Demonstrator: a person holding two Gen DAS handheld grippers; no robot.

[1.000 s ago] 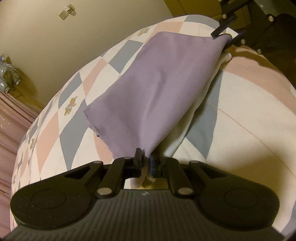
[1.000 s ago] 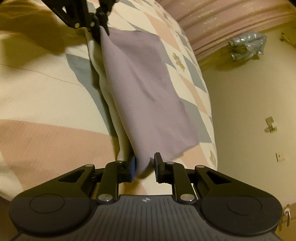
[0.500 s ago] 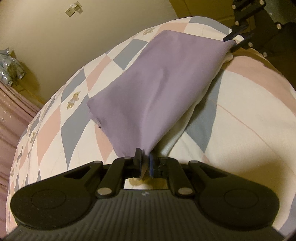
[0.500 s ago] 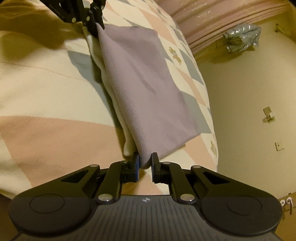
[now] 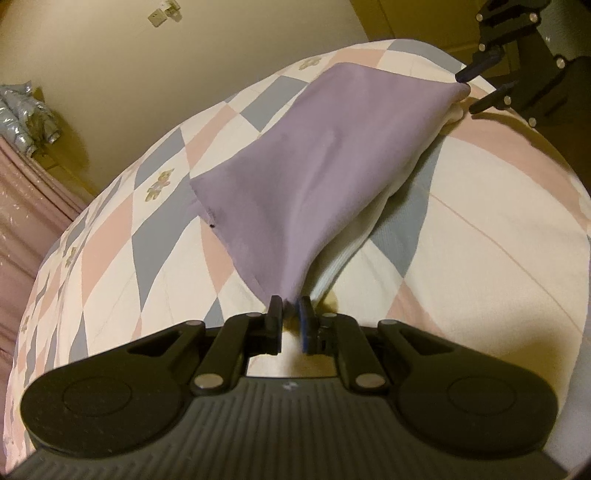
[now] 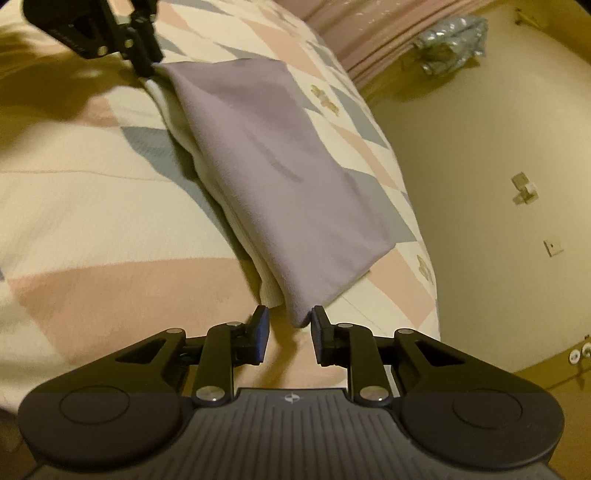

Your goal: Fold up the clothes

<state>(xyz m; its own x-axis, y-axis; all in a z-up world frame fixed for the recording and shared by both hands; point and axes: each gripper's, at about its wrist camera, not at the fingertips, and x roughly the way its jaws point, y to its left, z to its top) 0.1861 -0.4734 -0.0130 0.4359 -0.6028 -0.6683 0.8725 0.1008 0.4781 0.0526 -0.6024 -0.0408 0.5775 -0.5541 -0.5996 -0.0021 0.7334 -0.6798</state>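
Observation:
A folded garment, lilac on top (image 5: 314, 162) with a cream ribbed layer (image 5: 347, 251) under it, lies on the bed. It also shows in the right wrist view (image 6: 269, 162). My left gripper (image 5: 290, 308) has its jaws slightly apart at one corner of the cloth, which sits loose between them. My right gripper (image 6: 287, 325) is open at the opposite corner, the cloth tip resting between its fingers without being pinched. Each gripper shows in the other's view, the right one (image 5: 476, 88) and the left one (image 6: 146, 64).
The bed (image 5: 480, 229) has a quilt of cream, pink and grey-blue diamonds with small bear prints. A beige wall (image 5: 184, 74) with a socket runs past the bed edge. Pink curtains (image 6: 362, 33) and a silvery bundle (image 6: 450, 33) stand beyond.
Both grippers have lowered the garment onto the bed and opened their jaws, letting go of the corners they held shut half a second ago.

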